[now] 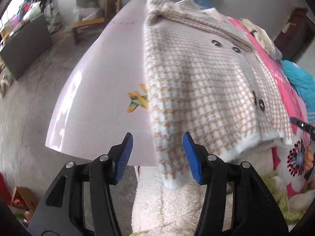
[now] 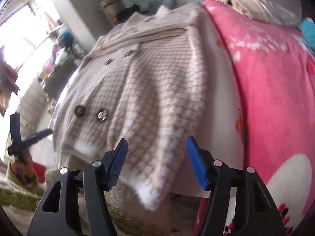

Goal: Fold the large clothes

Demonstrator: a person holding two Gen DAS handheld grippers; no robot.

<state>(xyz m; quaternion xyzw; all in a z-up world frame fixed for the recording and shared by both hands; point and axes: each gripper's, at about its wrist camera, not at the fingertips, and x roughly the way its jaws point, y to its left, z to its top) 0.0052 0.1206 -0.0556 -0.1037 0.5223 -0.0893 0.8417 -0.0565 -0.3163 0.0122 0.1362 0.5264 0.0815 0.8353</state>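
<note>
A beige and white checked knit cardigan (image 1: pixel 196 82) with dark buttons lies spread on a pale table (image 1: pixel 102 90), its hem hanging over the near edge. My left gripper (image 1: pixel 157 149) is open and empty just in front of the hem's left corner. In the right wrist view the cardigan (image 2: pixel 149 90) fills the middle, and my right gripper (image 2: pixel 156 155) is open and empty, its jaws either side of the hem's right corner without touching it. The left gripper (image 2: pixel 29 137) shows at the left edge of that view.
A pink flowered blanket (image 2: pixel 271 98) lies to the right of the cardigan. A fluffy white fabric (image 1: pixel 177 202) hangs below the table edge. Other clothes (image 1: pixel 259 33) are piled at the far right. Chairs, boxes and a concrete floor (image 1: pixel 25 108) lie to the left.
</note>
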